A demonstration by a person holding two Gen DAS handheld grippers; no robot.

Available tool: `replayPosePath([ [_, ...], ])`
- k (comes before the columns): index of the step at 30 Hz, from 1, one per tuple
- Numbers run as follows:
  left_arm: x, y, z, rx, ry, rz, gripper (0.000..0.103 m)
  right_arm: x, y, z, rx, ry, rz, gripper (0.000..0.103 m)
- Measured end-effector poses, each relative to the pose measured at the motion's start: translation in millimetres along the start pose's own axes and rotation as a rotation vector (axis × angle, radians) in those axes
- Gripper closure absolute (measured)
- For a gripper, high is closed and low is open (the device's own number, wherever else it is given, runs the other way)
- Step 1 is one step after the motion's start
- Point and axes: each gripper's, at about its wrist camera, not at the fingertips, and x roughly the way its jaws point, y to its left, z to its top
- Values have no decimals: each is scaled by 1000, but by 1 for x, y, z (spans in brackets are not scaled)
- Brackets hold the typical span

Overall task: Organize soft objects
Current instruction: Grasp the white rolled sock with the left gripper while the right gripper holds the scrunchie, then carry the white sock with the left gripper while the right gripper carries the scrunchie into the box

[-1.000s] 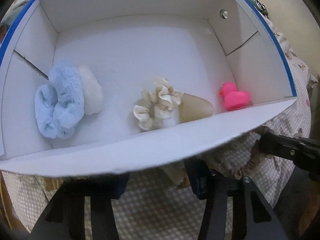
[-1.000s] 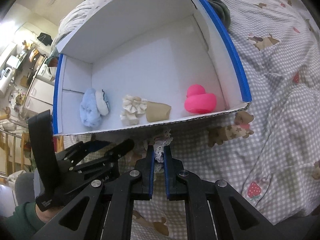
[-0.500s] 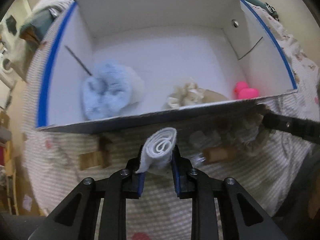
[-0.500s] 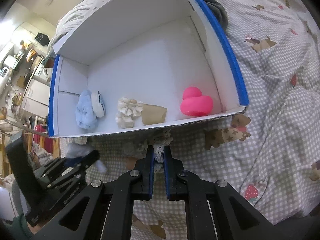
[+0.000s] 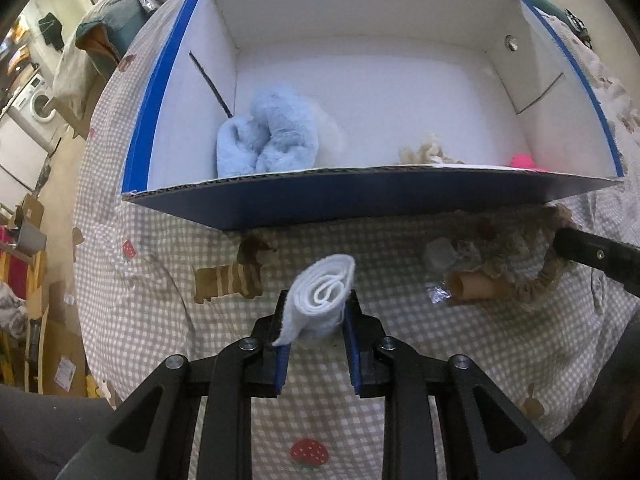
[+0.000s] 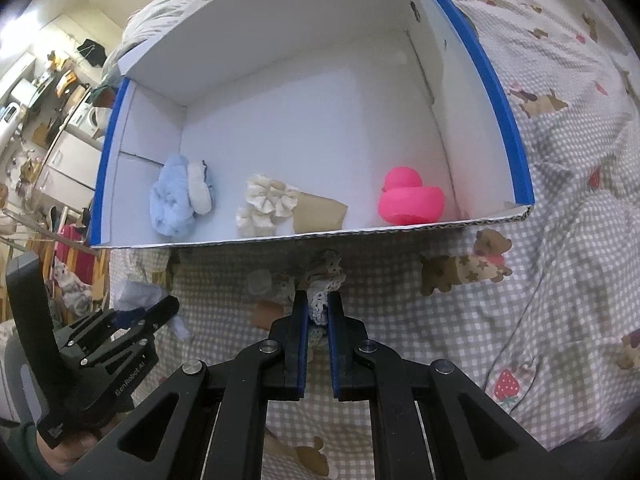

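Note:
My left gripper (image 5: 316, 304) is shut on a rolled white cloth (image 5: 322, 294) and holds it above the checked bedsheet in front of the box; it also shows in the right wrist view (image 6: 148, 312). My right gripper (image 6: 318, 304) is shut on a lace scrunchie (image 6: 322, 288) just in front of the box's near wall. The white cardboard box (image 6: 304, 92) with blue edges holds a fluffy blue item (image 6: 172, 196), a cream scrunchie (image 6: 266, 204) on a tan card, and a pink rubber duck (image 6: 410, 198).
A checked bedsheet (image 6: 560, 200) with dog and strawberry prints covers the bed. A small tan roll and crinkled wrapper (image 5: 468, 284) lie by the scrunchie. Room furniture and a washing machine (image 5: 36, 104) stand beyond the bed's left edge.
My left gripper has pulled back from the box's near wall and now holds the rolled white cloth up over the sheet. My right gripper has stayed shut on the lace scrunchie.

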Motion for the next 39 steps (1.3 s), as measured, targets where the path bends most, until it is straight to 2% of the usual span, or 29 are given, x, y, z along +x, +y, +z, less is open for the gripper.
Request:
replayPosePath([
  [7, -20, -16, -16, 33, -35, 6, 82, -22, 22, -14, -76, -50, 40, 93],
  [13, -55, -3, -19, -31, -86, 9, 82, -57, 37, -22, -127, -154, 106, 93],
  [18, -92, 13, -7, -61, -160, -9, 82, -88, 36, -10, -120, -242, 167, 93],
  [25, -121, 39, 35, -98, -248, -3, 82, -123, 40, 21, -148, -351, 173, 93],
  [32, -119, 48, 75, -116, -267, 1, 82, -123, 44, 54, -162, -398, 163, 93],
  [39, -99, 44, 95, -119, -243, -10, 82, -81, 24, 65, -96, -360, 180, 93],
])
